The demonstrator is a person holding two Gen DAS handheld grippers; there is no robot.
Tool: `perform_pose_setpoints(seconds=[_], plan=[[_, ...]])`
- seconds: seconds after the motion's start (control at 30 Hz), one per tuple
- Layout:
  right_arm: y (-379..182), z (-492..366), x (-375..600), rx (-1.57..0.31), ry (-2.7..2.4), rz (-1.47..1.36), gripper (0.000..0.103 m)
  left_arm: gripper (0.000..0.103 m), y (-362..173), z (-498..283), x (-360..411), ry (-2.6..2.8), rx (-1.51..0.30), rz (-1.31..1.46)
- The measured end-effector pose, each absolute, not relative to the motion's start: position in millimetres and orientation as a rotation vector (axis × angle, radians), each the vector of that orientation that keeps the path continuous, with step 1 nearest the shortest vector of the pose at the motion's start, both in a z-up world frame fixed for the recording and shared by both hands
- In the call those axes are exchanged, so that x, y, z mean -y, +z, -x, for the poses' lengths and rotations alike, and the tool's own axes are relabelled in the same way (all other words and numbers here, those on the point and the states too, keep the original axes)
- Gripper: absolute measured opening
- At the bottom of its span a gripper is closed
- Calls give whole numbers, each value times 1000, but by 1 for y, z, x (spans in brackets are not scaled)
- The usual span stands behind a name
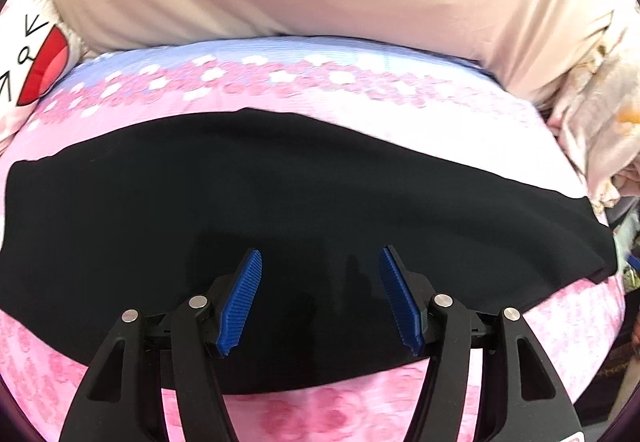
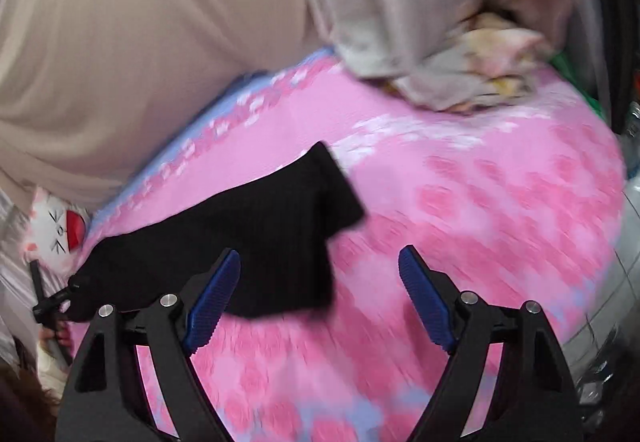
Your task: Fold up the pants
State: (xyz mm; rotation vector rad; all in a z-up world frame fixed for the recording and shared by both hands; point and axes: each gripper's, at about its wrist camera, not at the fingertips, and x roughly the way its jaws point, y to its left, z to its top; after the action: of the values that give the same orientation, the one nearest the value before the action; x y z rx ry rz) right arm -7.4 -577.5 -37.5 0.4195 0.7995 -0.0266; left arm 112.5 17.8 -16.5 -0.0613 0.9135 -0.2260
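Left wrist: black pants (image 1: 280, 209) beneath spread left tongs (image 1: 320, 262).

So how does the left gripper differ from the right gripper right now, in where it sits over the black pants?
The left gripper hovers with both blue pads over the black pants; the right gripper hovers mostly over the pink floral bedsheet, only its left pad overlapping the pants' end. The left wrist view is fairly sharp, the right wrist view motion-blurred. Both are open and hold nothing.
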Motion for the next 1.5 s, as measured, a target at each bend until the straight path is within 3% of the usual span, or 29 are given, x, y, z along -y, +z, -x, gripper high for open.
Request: perform_pose_setpoints(seconds=[0.03, 0.07, 0.1, 0.2, 0.3, 0.37, 0.4, 0.43, 0.47, 0.6, 0.73, 0.97, 1.23, 1.4, 1.47, 1.5], plan=[[-46, -9, 571, -839, -38, -381, 79, 64, -16, -110, -15, -226, -912, 55], [-57, -27, 561, -888, -29, -338, 71, 64, -16, -108, -16, -223, -911, 49], [-61, -37, 552, -921, -24, -293, 34, 64, -17, -106, -18, -217, -914, 41], [-29, -48, 521, -861, -63, -82, 6, 64, -19, -104, -33, -174, -923, 46], [43, -27, 512, -596, -109, -2, 7, 64, -21, -107, -53, -121, -926, 57], [43, -33, 522, -580, -186, 59, 16, 64, -25, -109, -61, -103, -931, 68], [26, -43, 535, -650, -226, 63, 38, 64, -29, -111, -65, -97, -935, 75], [2, -55, 549, -735, -270, 60, 49, 64, -34, -111, -67, -95, -943, 83], [-29, -61, 564, -831, -315, 44, 53, 64, -37, -110, -69, -95, -949, 88], [-51, -35, 577, -813, -298, -112, 53, 64, -49, -105, -73, -94, -964, 62], [-43, -22, 569, -772, -207, -238, 67, 67, -50, -105, -70, -96, -966, 6], [-50, -33, 561, -808, -140, -367, 67, 69, -54, -102, -65, -106, -993, -49], [-26, -11, 549, -704, -110, -394, 67, 70, -53, -95, -78, -142, -1059, -72], [-52, -40, 542, -803, -110, -336, 67, 72, -54, -98, -72, -115, -1064, -91], [-54, -55, 537, -834, -135, -287, 30, 72, -53, -101, -73, -113, -1076, -83], [-44, -56, 534, -809, -107, -296, 18, 72, -52, -102, -74, -117, -1086, -74]])
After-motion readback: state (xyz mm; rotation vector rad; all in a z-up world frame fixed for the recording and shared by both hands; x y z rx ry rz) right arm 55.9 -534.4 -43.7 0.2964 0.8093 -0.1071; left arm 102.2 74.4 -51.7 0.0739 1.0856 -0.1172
